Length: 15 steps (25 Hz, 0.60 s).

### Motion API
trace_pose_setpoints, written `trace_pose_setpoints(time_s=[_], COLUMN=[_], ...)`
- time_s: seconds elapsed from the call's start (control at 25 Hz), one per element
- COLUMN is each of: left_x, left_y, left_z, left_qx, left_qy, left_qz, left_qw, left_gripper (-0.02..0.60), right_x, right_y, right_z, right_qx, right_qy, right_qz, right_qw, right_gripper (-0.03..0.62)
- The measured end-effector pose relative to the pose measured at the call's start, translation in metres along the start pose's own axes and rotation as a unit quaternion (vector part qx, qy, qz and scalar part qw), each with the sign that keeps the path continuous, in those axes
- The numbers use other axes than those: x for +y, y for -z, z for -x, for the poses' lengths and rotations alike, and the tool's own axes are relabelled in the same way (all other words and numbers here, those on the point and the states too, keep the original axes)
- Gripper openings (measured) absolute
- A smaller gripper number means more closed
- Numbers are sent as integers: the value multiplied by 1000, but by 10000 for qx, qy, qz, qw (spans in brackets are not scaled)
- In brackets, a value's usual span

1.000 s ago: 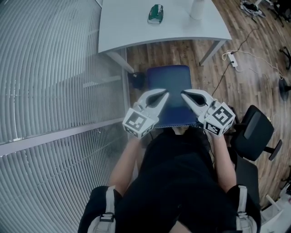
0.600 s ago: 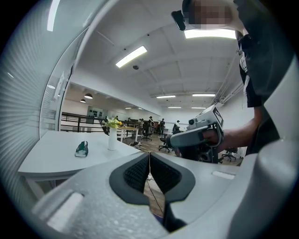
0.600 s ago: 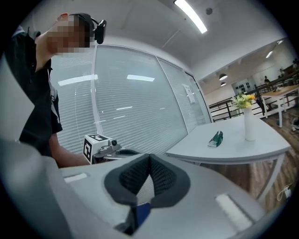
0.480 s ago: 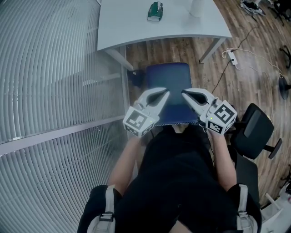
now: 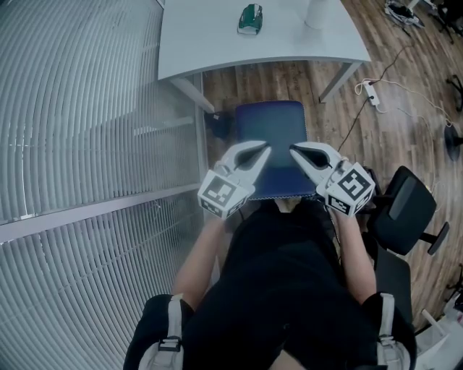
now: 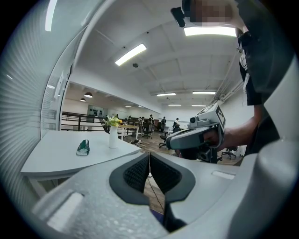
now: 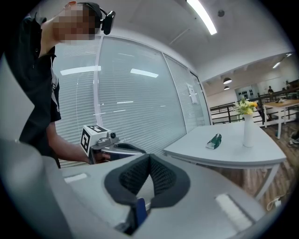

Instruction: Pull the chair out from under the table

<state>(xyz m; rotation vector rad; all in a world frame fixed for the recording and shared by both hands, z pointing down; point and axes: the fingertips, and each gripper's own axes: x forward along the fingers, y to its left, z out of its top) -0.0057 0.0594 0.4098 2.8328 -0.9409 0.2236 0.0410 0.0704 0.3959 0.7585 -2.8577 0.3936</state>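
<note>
A chair with a blue padded seat (image 5: 271, 137) stands on the wood floor just in front of the white table (image 5: 210, 43), clear of its edge. My left gripper (image 5: 262, 150) and right gripper (image 5: 295, 150) hover side by side over the seat's near part, tips pointing toward the table. Both are shut with nothing between the pads. In the left gripper view the left gripper (image 6: 149, 156) has its pads together, with a sliver of blue below them. The right gripper (image 7: 149, 158) looks the same in its own view.
A green object (image 5: 249, 19) and a white vase (image 5: 316, 13) sit on the table. A blind-covered glass wall (image 5: 87, 144) runs along the left. A black office chair (image 5: 405, 209) stands at the right, with a power strip (image 5: 370, 94) and cables on the floor.
</note>
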Motion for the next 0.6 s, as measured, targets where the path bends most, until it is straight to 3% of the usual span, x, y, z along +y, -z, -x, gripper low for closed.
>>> trace_pose_setpoints(time_s=[0.6], left_x=[4], left_y=[2], left_z=[4], left_qx=[102], left_qy=[-96], left_qz=[-155], left_qw=[9998], left_gripper=[14], right_x=[-1], right_y=[2], right_z=[4], right_qx=[130], right_qy=[44], right_qz=[114], right_qw=[9998], right_gripper=[0])
